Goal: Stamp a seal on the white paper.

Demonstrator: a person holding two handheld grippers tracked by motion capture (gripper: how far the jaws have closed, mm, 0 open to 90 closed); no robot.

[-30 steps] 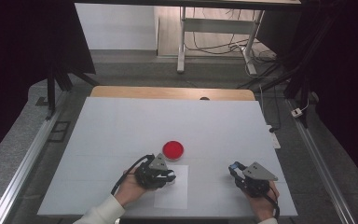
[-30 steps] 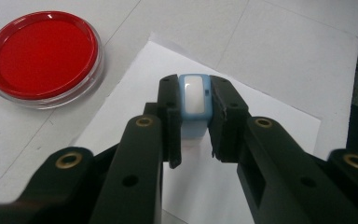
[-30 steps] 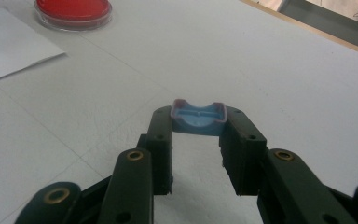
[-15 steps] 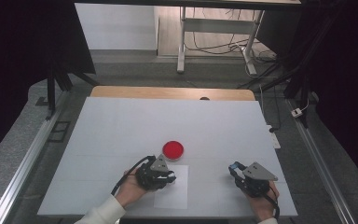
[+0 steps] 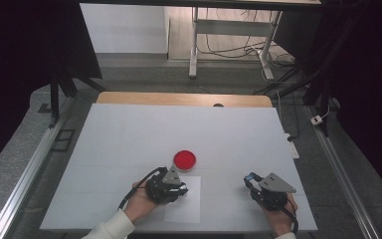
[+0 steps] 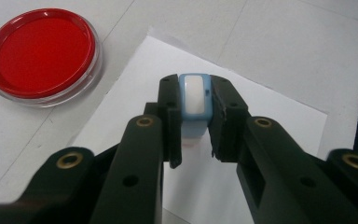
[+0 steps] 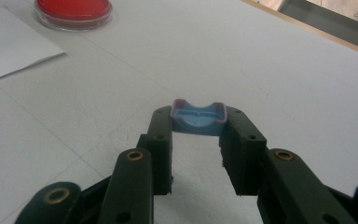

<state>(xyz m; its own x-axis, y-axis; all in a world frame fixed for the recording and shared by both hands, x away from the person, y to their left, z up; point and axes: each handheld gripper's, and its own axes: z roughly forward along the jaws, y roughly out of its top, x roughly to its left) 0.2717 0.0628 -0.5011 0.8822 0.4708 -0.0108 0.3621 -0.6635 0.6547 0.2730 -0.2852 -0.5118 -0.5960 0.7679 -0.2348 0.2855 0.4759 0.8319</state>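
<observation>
Nothing is seen to have moved since the earlier frames. Clamped in the left claw [image 6: 193, 116] over the paper sheet [image 6: 261, 121] beside the red dish [image 6: 42, 51] is a light-blue stamp [image 6: 194, 100]; a blue cap [image 7: 198, 116], unreadable from the high view, is pinched by the right claw [image 7: 196, 128] above the surface [image 7: 284, 70].

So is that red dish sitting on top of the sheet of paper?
No, the red dish sits on the bare table just off the corner of the paper, which lies under the left claw.

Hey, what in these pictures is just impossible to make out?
- Stamp underside, left gripper view: faces the paper sheet, between the jaws of the left gripper.
- Blue cap far side, right gripper view: jaws of the right gripper cover its ends.
- Both blue pieces, high view: too small, under the grippers.
- Red ink pad, right gripper view: cut by top edge.
</observation>
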